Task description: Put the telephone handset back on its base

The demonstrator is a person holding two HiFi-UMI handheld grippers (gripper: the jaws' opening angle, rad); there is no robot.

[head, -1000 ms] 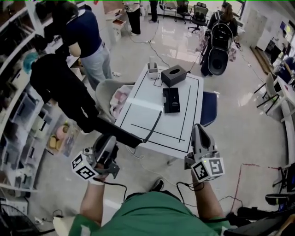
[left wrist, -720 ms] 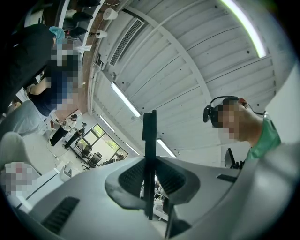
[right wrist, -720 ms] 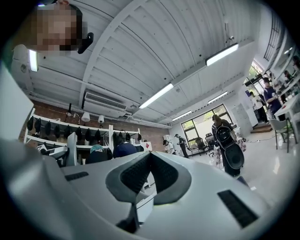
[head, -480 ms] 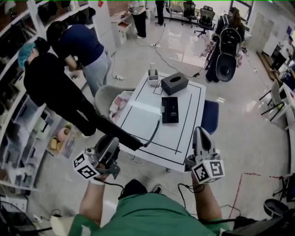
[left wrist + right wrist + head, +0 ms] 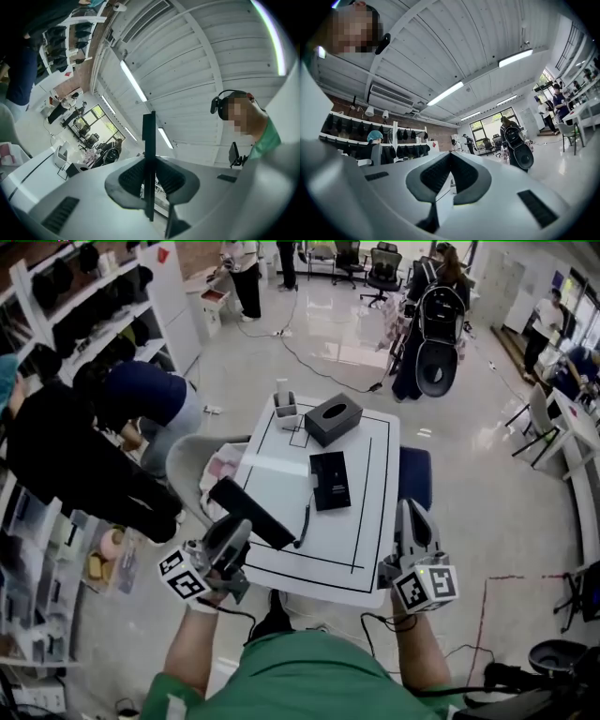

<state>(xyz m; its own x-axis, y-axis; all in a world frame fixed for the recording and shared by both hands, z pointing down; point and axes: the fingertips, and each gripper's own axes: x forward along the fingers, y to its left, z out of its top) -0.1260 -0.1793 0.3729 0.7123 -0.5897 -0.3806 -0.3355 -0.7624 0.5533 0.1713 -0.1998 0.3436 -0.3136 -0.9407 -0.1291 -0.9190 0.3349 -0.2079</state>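
Holding handset (image 5: 251, 514) clamped in left gripper (image 5: 236, 535), left of base (image 5: 329, 480), well apart. Right gripper (image 5: 410, 510) jaws are sitting together, empty. We're risking cord (image 5: 307, 521) snagging base, and the end-grip letting handset twist.

Handset (image 5: 251, 513) matt black plastic; table (image 5: 371, 545) smooth white; floor (image 5: 328, 343) glossy.

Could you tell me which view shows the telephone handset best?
The head view: most of the black handset shows, held in the left claw. The left gripper view shows only its thin edge between the jaws; the right gripper view misses it.
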